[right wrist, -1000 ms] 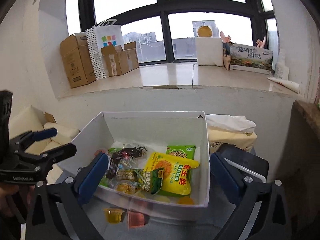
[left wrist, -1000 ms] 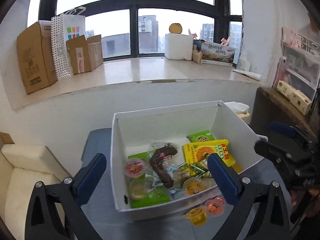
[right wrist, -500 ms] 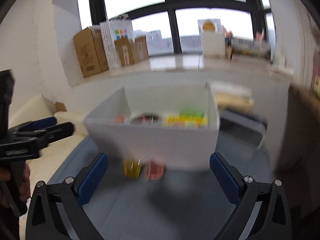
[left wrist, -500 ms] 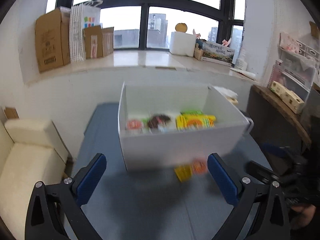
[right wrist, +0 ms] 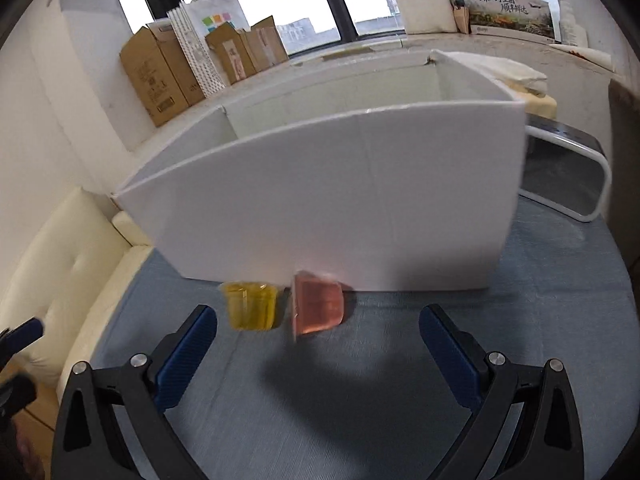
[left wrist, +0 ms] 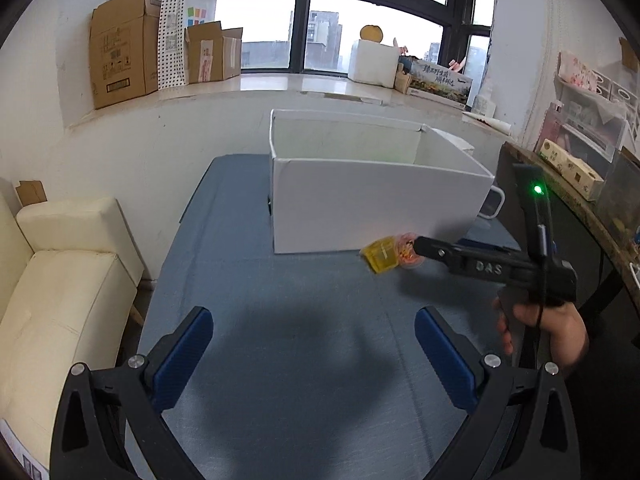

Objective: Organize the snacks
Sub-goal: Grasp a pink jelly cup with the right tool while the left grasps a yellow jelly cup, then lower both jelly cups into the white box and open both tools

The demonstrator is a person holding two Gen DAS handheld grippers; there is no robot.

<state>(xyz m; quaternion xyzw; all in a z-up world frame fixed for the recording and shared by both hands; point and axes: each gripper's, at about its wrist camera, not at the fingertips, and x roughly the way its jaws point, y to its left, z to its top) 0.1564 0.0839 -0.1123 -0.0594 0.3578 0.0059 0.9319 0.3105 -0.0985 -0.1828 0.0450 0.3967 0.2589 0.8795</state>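
Right wrist view: my right hand-held gripper (right wrist: 318,334) gapes empty; yellow cup (right wrist: 251,306) and pink cup (right wrist: 319,306) lie against box (right wrist: 340,204); left hand-held gripper (left wrist: 314,340) open.

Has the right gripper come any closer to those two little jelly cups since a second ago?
Yes. The right gripper has dropped down toward the yellow cup and pink cup before the white box.

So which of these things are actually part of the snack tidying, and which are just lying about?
Part of the job:
white box
yellow jelly cup
pink jelly cup

Just lying about:
cardboard boxes
paper bag
cream sofa
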